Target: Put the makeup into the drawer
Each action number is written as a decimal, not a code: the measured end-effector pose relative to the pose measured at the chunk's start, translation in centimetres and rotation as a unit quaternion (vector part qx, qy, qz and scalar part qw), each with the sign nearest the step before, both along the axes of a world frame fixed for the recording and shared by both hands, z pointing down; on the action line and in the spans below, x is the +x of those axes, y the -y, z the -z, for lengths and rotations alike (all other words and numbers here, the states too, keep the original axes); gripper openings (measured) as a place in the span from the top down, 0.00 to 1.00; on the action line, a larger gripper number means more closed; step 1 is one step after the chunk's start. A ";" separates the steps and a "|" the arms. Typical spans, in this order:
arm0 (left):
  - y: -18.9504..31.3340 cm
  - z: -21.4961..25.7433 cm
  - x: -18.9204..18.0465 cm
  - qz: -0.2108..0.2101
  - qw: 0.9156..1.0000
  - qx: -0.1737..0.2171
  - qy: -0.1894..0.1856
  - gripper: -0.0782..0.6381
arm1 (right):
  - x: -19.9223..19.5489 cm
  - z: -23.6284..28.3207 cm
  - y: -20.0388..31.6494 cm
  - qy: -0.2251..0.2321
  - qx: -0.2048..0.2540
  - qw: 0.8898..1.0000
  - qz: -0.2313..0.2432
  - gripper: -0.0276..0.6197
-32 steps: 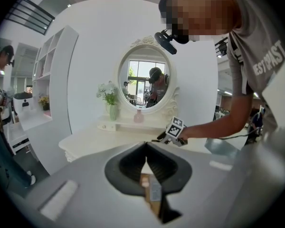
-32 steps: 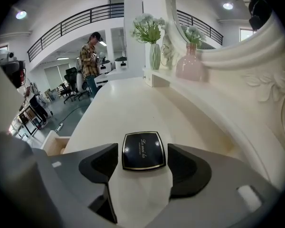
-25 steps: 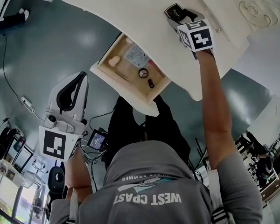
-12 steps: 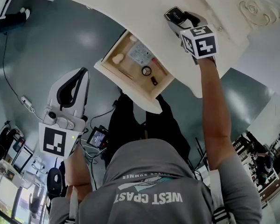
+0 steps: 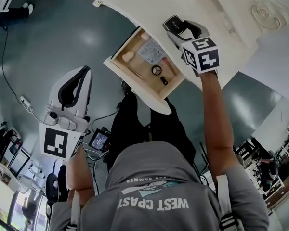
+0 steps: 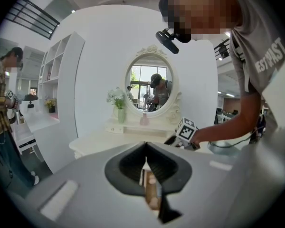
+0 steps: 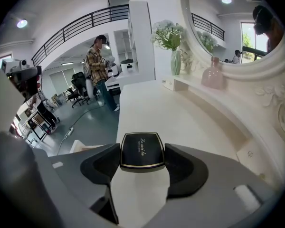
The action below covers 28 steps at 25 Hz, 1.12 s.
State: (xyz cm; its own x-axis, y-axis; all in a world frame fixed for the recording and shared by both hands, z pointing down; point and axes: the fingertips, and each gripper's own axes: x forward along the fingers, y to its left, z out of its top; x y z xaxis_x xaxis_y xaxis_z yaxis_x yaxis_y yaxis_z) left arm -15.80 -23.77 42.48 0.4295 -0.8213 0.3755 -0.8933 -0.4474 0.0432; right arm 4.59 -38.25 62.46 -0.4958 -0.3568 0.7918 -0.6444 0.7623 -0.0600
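A black compact (image 7: 142,150) with a gold rim sits clamped between the jaws of my right gripper (image 7: 142,159), just above the cream dressing table top (image 7: 180,113). From the head view, the right gripper (image 5: 176,27) and compact (image 5: 173,21) hover beside the open wooden drawer (image 5: 131,79). The drawer holds a printed card (image 5: 151,52), a round item (image 5: 156,70) and a few small pieces. My left gripper (image 5: 85,75) hangs away from the drawer over the floor, jaws together and holding nothing. In the left gripper view its jaws (image 6: 149,186) leave only a thin slit.
An oval mirror (image 6: 151,83), a vase of white flowers (image 7: 175,56) and a pink bottle (image 7: 213,75) stand at the back of the table. A person in a plaid shirt (image 7: 99,61) stands on the grey floor. Cables (image 5: 19,100) lie there too.
My right gripper has carried the compact a little closer to the open drawer. The left gripper has hardly moved.
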 end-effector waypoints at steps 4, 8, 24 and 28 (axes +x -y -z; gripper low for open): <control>-0.2 -0.3 -0.5 0.008 1.000 0.000 -0.001 0.89 | -1.3 -0.6 -2.1 0.004 -0.016 1.000 0.015 0.49; -0.5 -1.1 -1.1 0.017 1.000 -0.001 -0.003 0.89 | -2.4 -1.5 -4.0 0.004 -0.029 0.999 0.030 0.49; -2.4 -3.2 -3.5 0.043 0.999 -0.012 -0.010 0.89 | -6.9 -8.3 -12.5 -0.022 -0.108 0.990 0.089 0.49; -2.8 -3.6 -4.1 0.046 0.999 -0.015 -0.009 0.89 | -7.0 -11.3 -14.0 -0.039 -0.136 0.986 0.093 0.49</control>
